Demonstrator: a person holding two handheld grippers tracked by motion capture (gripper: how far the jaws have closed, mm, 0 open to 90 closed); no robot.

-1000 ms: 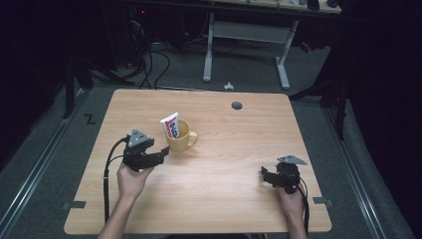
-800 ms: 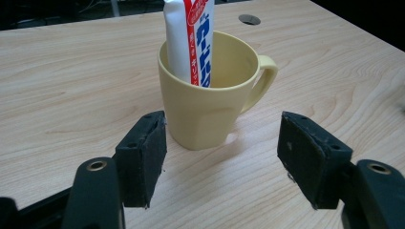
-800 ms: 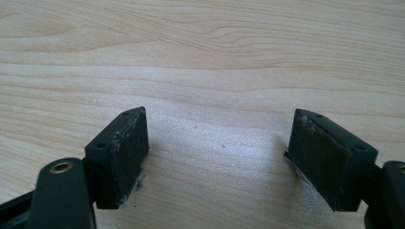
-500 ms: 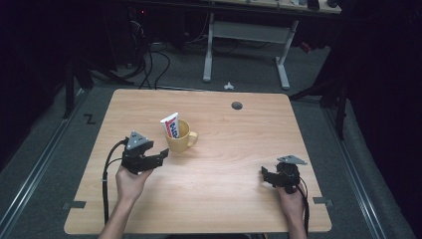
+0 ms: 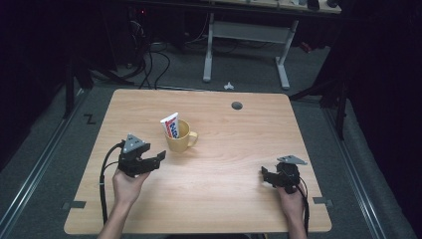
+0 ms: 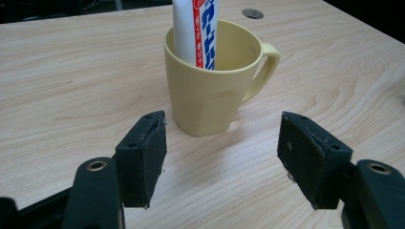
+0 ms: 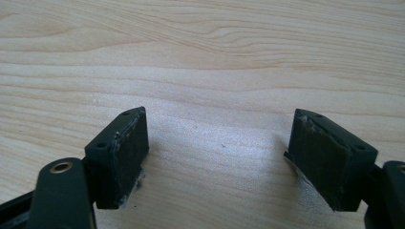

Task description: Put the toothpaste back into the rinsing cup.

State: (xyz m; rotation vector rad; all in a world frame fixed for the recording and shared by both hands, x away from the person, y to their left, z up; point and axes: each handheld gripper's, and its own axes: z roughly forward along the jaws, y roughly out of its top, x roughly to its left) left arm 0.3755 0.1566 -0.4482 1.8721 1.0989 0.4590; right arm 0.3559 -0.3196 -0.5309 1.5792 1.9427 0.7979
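Observation:
A pale yellow mug (image 5: pixel 180 138) stands upright left of the table's middle, its handle to the right. A white toothpaste tube (image 5: pixel 170 124) with red and blue print stands in it. My left gripper (image 5: pixel 157 156) is open a short way in front and to the left of the mug, touching nothing. In the left gripper view the mug (image 6: pixel 210 95) and tube (image 6: pixel 196 28) sit just beyond the open gripper (image 6: pixel 222 157). My right gripper (image 5: pixel 264 174) rests open near the front right of the table. In its own view the right gripper (image 7: pixel 219 157) frames bare wood.
The wooden table (image 5: pixel 224 209) has a round cable hole (image 5: pixel 237 105) near its far edge. A desk frame (image 5: pixel 246 45) and cables (image 5: pixel 149 59) stand on the dark floor beyond the table. Black cables trail from both grippers toward the front edge.
My left gripper has drawn back slightly from the mug toward the person. The right gripper, mug and tube have not moved.

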